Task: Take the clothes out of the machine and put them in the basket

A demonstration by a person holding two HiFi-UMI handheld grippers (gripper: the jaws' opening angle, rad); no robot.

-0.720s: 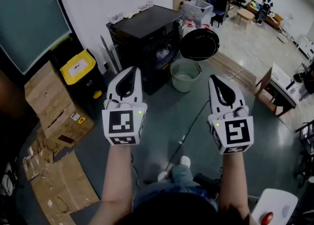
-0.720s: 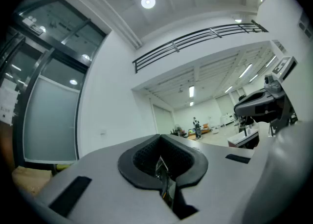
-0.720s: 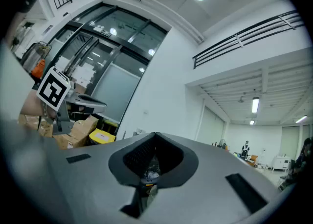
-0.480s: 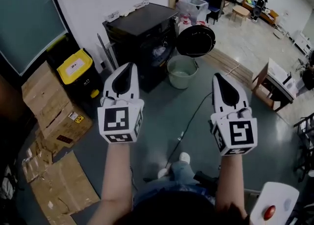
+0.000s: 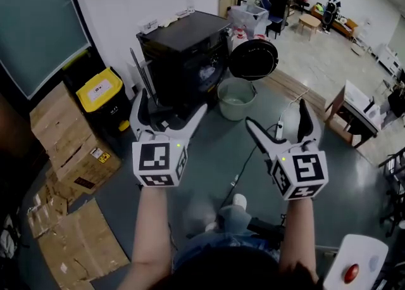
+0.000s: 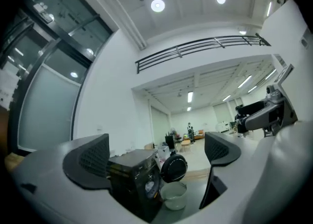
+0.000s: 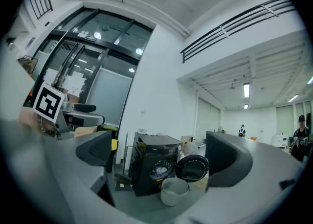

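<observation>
Facing a black washing machine [image 5: 180, 51], a person [image 5: 152, 232] holds out the left gripper [image 5: 171, 105] and right gripper [image 5: 276, 114], jaws spread wide, nothing between them. The machine's round door [image 5: 254, 59] hangs open; pale clothes [image 5: 207, 72], dimly seen, seem to lie inside. A green basket [image 5: 237, 100] stands below the door.

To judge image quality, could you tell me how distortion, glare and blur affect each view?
Head view: evenly lit, washer sharp, mild wide-angle bend. Left gripper view: strong fisheye, black corners, lamp glaring. Right gripper view: same fisheye, washer and basket small but clear.
</observation>
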